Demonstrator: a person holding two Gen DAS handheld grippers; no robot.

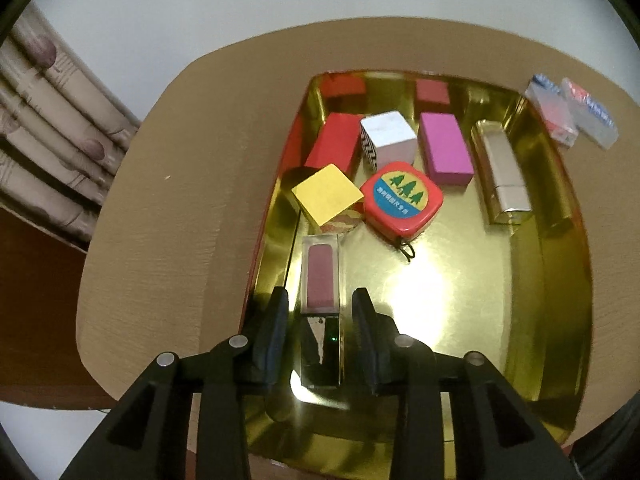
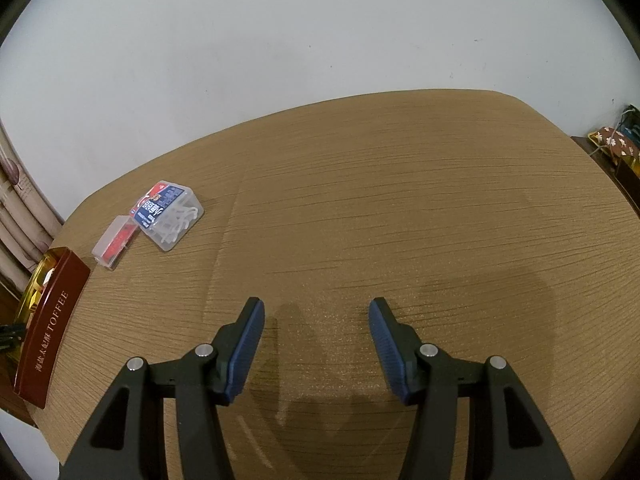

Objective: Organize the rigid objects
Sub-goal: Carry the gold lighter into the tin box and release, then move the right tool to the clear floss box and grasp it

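Observation:
In the left wrist view a gold-lined tin (image 1: 532, 264) holds a red block (image 1: 334, 144), a white cube (image 1: 390, 136), a magenta block (image 1: 446, 148), a yellow block (image 1: 326, 194), a red tape measure (image 1: 402, 198) and a silver lipstick (image 1: 502, 172). My left gripper (image 1: 320, 300) is open over the tin's near left; a clear lip-gloss tube (image 1: 322, 280) lies between its fingers, with gaps on both sides. My right gripper (image 2: 316, 316) is open and empty above bare table. Two clear plastic boxes (image 2: 168, 218) (image 2: 114, 242) lie far left of it.
The tin's red TOFFEE side (image 2: 50, 328) shows at the right wrist view's left edge. The two plastic boxes also show in the left wrist view (image 1: 572, 114) beyond the tin's right rim. The tan table (image 2: 400, 208) backs onto a white wall; a curtain (image 1: 48, 128) hangs left.

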